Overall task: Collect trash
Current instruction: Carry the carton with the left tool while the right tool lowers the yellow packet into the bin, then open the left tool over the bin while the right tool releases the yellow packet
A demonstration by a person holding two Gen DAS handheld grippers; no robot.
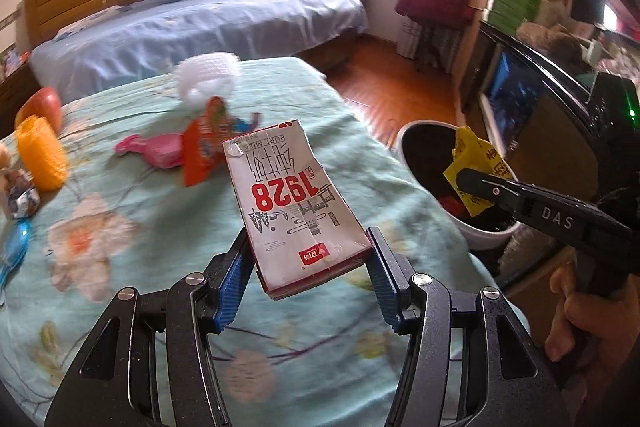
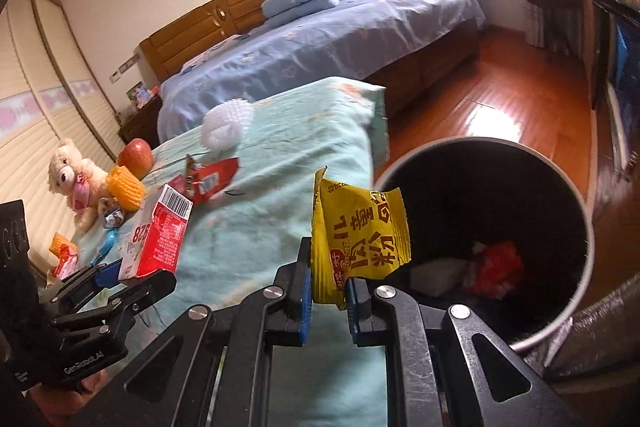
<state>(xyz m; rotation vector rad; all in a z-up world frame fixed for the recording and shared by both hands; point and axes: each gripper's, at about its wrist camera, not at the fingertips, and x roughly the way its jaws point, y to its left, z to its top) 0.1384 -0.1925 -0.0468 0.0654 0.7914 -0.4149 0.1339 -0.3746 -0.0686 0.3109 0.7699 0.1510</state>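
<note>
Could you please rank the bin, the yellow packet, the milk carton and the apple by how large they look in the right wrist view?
1. Bin, clearly the largest.
2. Yellow packet and milk carton: they look alike, and the packet is nearer the camera, so I won't rank them.
3. Apple, smallest, though farthest away.

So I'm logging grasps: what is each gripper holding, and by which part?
Left gripper clamps the milk carton by its near end, across its sides. Right gripper pinches the yellow wrapper at its bottom edge.
</note>
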